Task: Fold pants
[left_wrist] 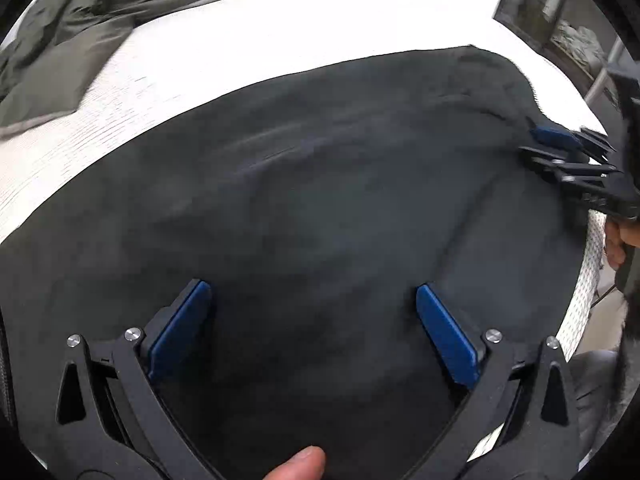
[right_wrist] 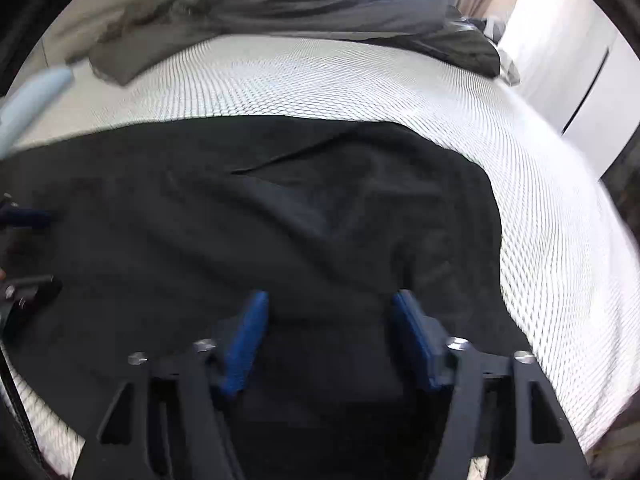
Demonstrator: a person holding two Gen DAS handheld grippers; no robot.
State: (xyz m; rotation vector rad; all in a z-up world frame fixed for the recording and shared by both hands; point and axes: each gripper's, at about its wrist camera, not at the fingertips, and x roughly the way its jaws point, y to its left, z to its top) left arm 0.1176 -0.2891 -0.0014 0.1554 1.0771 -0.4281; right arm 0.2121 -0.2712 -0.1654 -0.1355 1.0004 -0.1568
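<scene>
Black pants [left_wrist: 320, 200] lie spread flat on a white mattress [left_wrist: 240, 52]. My left gripper [left_wrist: 314, 294] hovers over the middle of the cloth, its blue pads wide apart with nothing pinched between them. In the left wrist view my right gripper [left_wrist: 538, 146] reaches in at the pants' far right edge. In its own view the right gripper [right_wrist: 330, 306] stands open over the pants [right_wrist: 280, 220] near their right border, with cloth below the pads and not clamped. The left gripper's fingers [right_wrist: 28, 216] show at the left edge.
A crumpled grey duvet [right_wrist: 300, 0] lies across the far side of the mattress [right_wrist: 360, 80]. A thumb [left_wrist: 302, 464] shows at the bottom of the left wrist view and a pale blue sleeve [right_wrist: 32, 96] at the right view's left. Shelving [left_wrist: 560, 20] stands beyond the bed.
</scene>
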